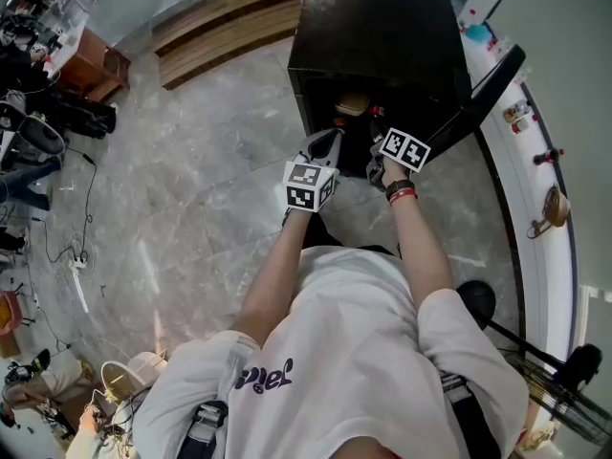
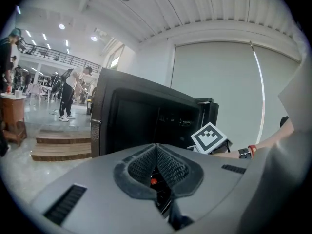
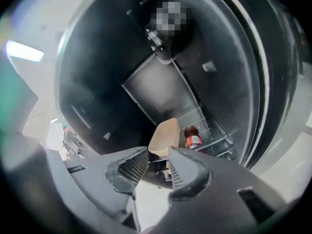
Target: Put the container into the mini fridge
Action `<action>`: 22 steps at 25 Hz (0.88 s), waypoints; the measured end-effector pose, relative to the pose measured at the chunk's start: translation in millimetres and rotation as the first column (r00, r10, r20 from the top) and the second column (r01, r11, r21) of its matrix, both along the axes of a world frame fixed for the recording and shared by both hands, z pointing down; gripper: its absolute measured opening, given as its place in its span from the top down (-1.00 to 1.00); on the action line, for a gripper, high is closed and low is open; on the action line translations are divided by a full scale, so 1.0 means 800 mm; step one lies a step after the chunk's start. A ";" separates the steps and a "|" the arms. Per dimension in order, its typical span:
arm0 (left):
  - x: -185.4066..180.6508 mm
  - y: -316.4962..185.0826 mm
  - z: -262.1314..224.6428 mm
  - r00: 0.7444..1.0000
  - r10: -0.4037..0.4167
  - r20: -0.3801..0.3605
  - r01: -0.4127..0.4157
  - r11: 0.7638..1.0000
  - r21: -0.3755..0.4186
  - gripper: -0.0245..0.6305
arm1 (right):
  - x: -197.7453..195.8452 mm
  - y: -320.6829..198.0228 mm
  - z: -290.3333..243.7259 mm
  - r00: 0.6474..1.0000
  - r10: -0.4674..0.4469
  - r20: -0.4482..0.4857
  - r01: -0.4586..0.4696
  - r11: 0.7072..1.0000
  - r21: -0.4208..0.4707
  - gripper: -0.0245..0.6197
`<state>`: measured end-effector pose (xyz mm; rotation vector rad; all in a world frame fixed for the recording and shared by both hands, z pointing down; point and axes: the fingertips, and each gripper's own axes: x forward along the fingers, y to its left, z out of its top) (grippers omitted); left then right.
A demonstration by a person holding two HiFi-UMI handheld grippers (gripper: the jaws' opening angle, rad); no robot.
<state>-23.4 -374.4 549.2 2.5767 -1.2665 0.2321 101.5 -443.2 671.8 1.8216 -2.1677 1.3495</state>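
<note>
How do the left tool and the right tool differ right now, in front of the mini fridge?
The left tool has its jaws together with nothing between them; the right tool has its jaws apart and empty. The left tool faces the mini fridge from outside, while the right tool looks into it, toward the tan container inside. Both are held close in front of the fridge.

Grey stone floor [image 1: 191, 208] is carrying the black mini fridge [image 1: 382, 36], which is standing with its door open. Wooden steps [image 1: 225, 22] are lying beyond it and cables [image 1: 81, 247] are trailing at left. Inside, a wire shelf [image 3: 214, 141] is holding the tan container [image 3: 164, 136] just beside a red-labelled bottle [image 3: 193, 138].
</note>
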 end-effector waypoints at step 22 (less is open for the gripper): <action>0.004 0.013 -0.044 0.999 0.011 0.036 -0.012 1.000 0.019 0.86 | 0.017 0.071 -0.117 0.956 -0.112 -0.271 0.163 0.971 0.175 0.49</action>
